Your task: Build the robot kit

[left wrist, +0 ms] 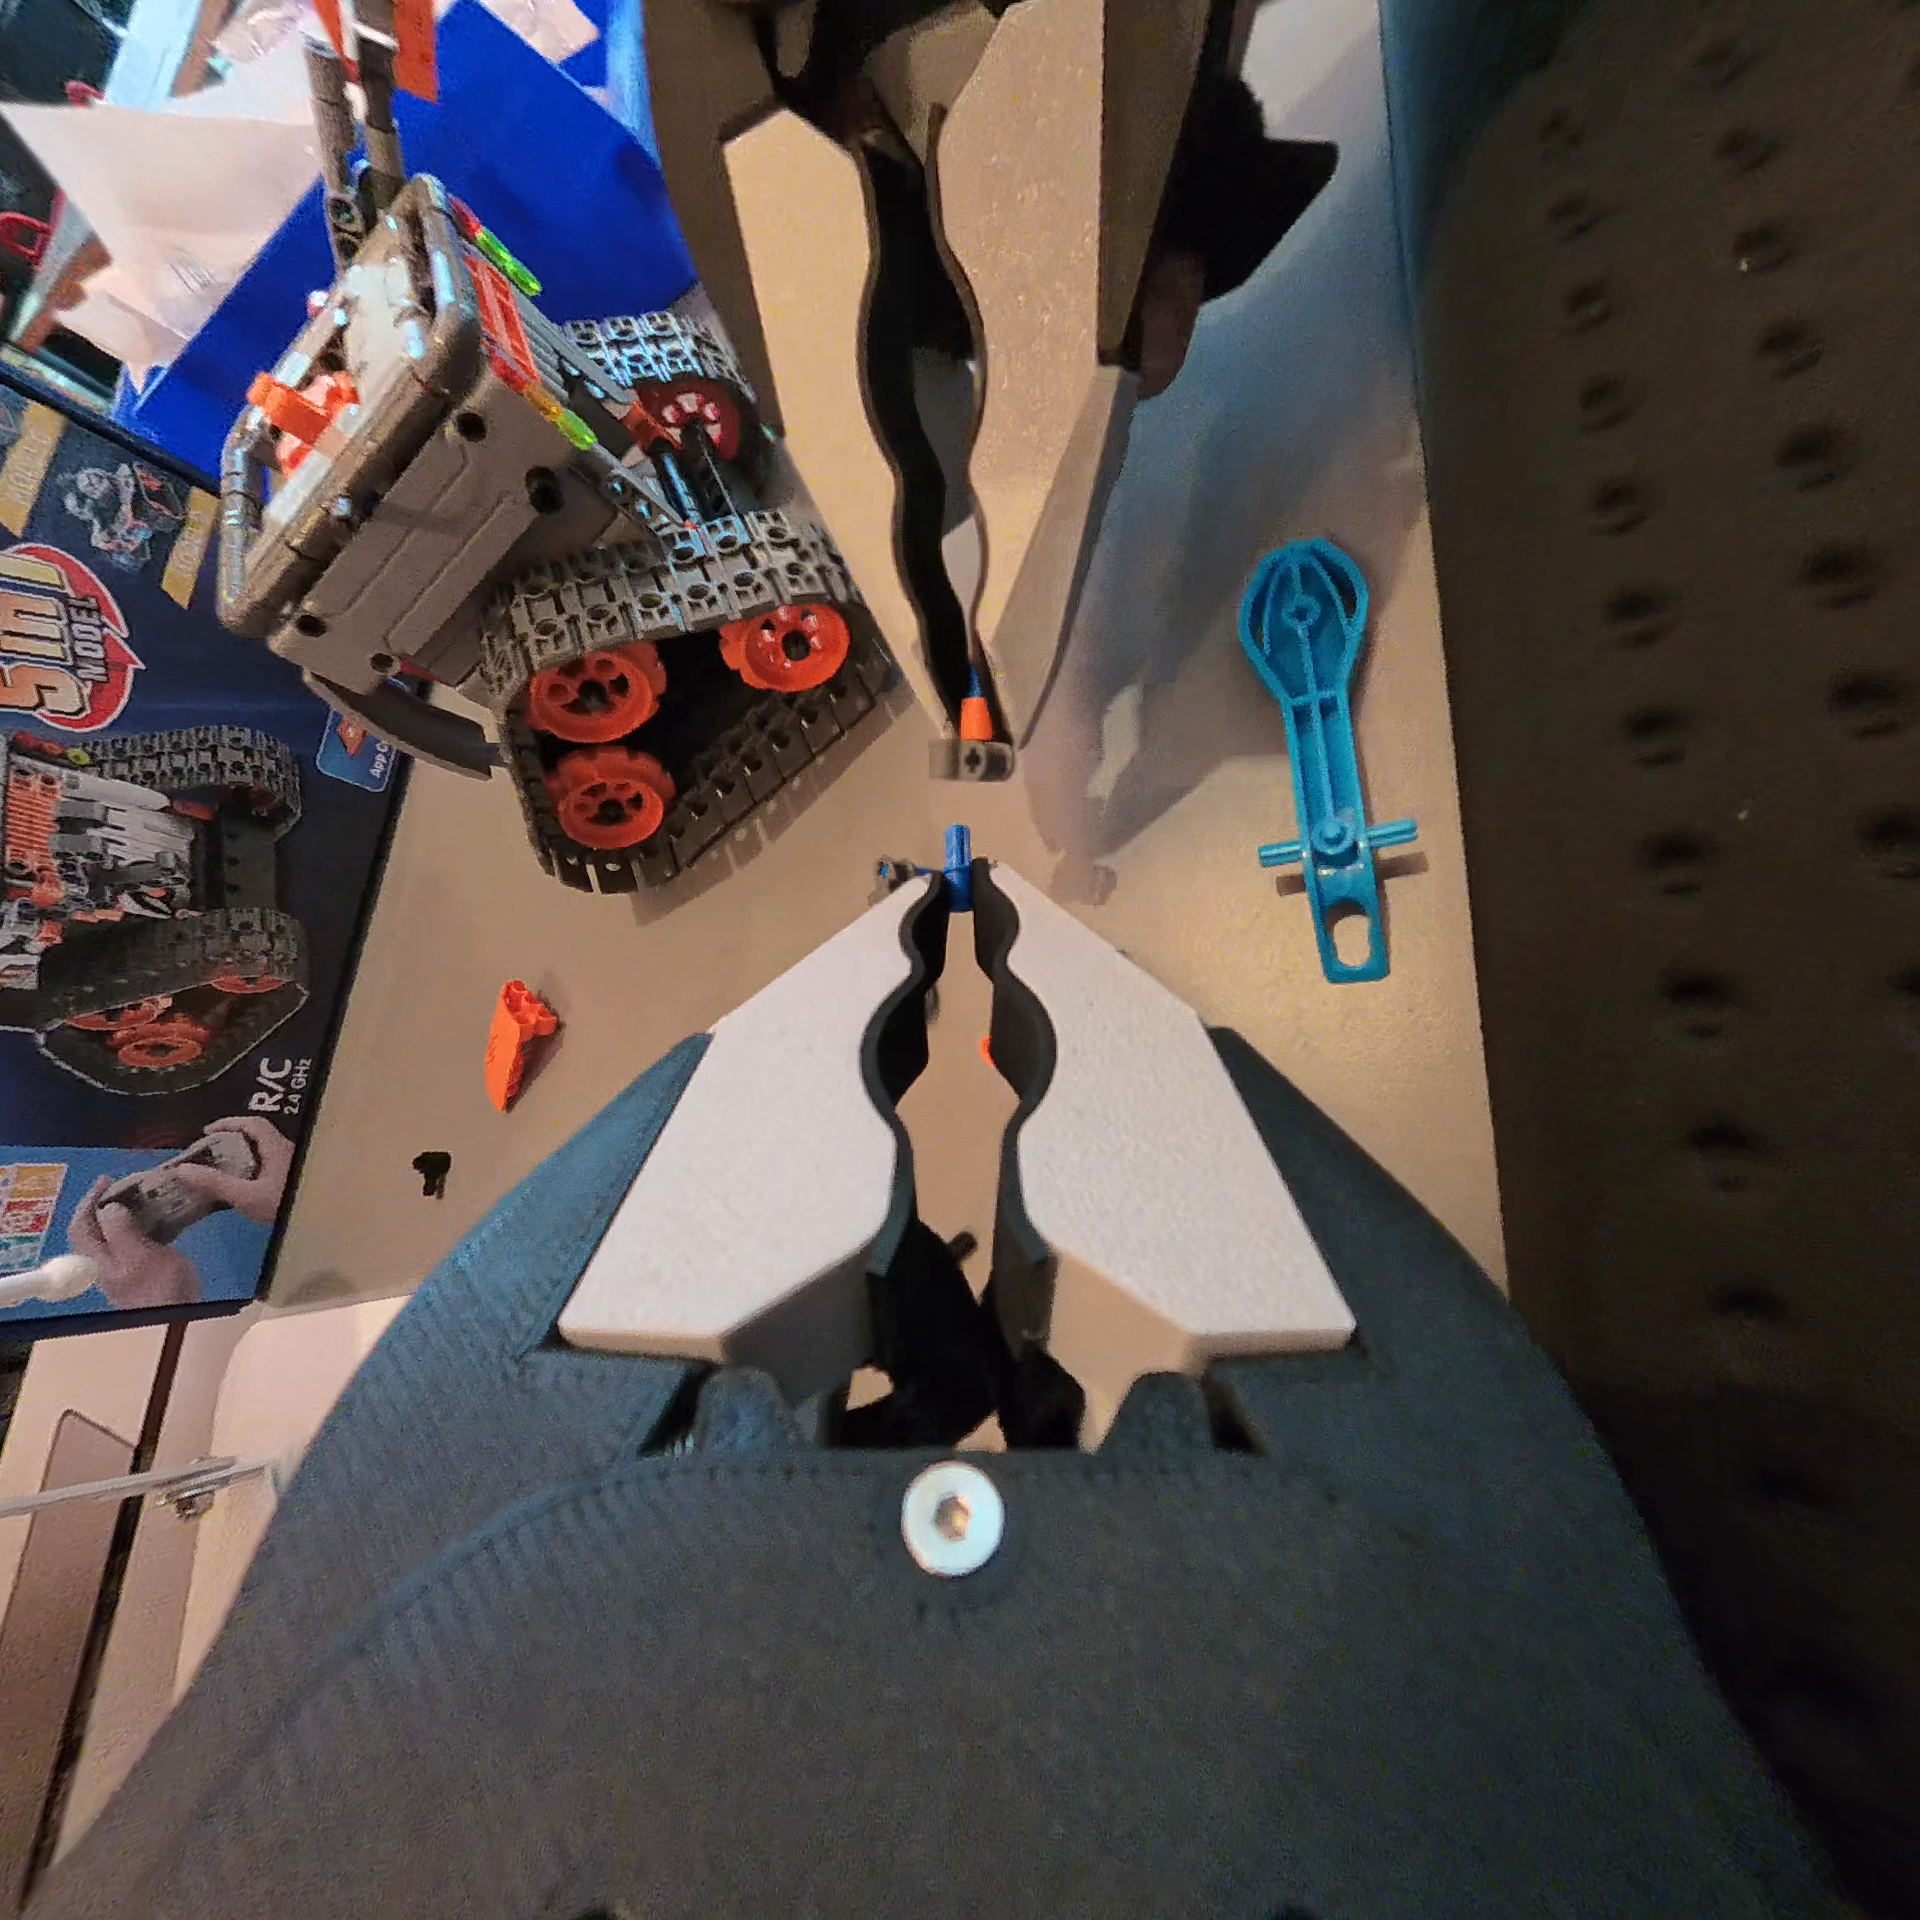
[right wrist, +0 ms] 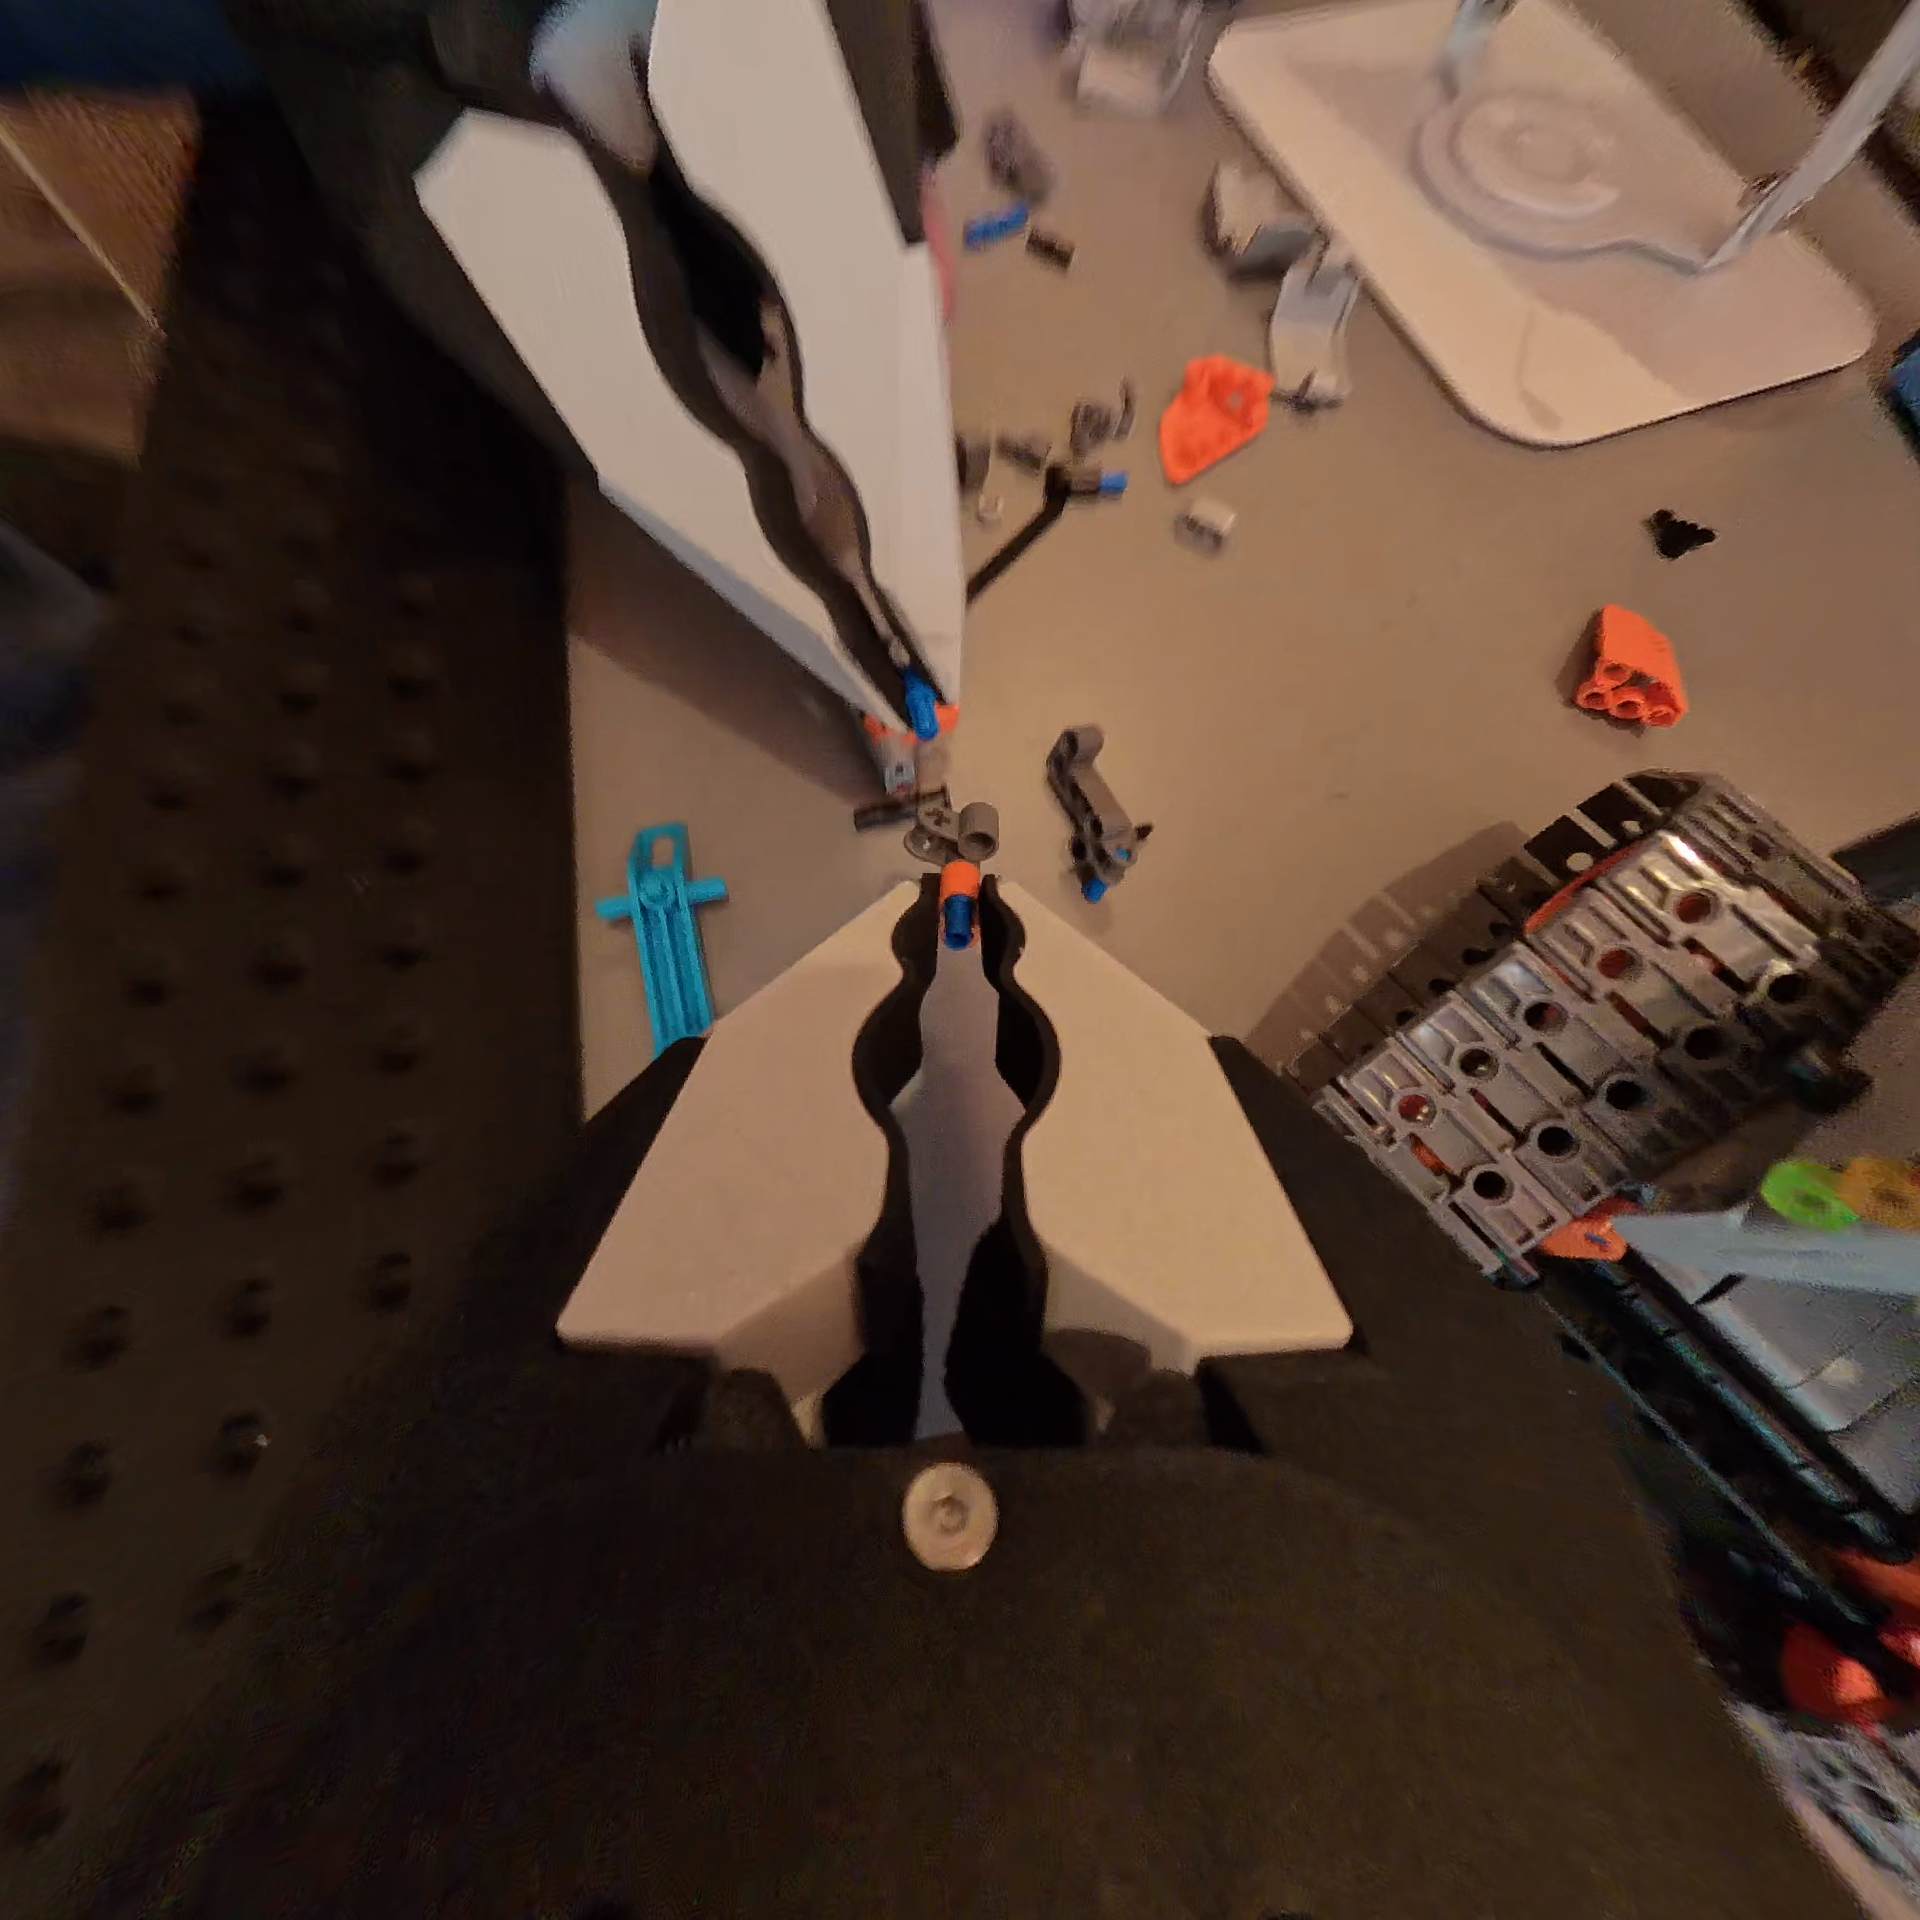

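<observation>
We see the left gripper (left wrist: 957,883) pinching a small blue pin (left wrist: 957,871) at its fingertips, tip pointing forward. We see the right gripper (right wrist: 957,902) clamped on an orange-and-blue pin (right wrist: 957,902) with a grey connector (right wrist: 977,828) on its far end. Both pieces sit tip to tip, close but apart, above the beige tabletop (left wrist: 1164,623).
</observation>
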The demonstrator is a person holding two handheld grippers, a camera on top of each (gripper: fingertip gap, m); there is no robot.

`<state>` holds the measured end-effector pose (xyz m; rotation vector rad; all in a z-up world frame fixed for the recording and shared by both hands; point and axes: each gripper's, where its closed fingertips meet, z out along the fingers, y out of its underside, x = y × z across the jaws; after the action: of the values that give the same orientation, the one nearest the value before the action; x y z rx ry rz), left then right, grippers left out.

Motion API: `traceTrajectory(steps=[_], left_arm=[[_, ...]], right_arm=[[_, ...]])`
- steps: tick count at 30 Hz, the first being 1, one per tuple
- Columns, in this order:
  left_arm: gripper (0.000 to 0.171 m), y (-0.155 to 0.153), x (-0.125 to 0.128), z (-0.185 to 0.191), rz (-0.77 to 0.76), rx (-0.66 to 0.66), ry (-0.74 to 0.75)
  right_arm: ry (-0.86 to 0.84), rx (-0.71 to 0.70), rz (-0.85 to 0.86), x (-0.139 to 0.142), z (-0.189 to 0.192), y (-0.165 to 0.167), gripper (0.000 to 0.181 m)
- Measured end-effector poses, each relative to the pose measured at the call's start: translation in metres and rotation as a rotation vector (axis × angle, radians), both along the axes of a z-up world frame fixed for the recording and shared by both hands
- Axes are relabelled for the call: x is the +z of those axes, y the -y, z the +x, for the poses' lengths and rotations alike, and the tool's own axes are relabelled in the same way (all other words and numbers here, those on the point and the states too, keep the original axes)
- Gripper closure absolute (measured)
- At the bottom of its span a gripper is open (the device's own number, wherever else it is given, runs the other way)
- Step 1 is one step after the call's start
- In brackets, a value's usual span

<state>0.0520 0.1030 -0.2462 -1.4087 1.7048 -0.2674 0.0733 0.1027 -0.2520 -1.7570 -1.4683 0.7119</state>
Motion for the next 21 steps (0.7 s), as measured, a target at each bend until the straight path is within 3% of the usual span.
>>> traceTrajectory(steps=[13,16,21], left_arm=[[0.170,-0.001,0.040,0.015,-0.131,0.073,0.278],[0.170,-0.002,0.041,0.016,-0.162,0.086,0.298],[0.170,-0.004,0.025,0.013,-0.174,0.092,0.231]], right_arm=[[-0.547,-0.168,-0.365,0.064,0.009,-0.009,0.177],[-0.494,-0.211,-0.335,0.055,0.011,-0.010,0.177],[-0.115,-0.254,-0.186,0.004,0.017,-0.002,0.176]])
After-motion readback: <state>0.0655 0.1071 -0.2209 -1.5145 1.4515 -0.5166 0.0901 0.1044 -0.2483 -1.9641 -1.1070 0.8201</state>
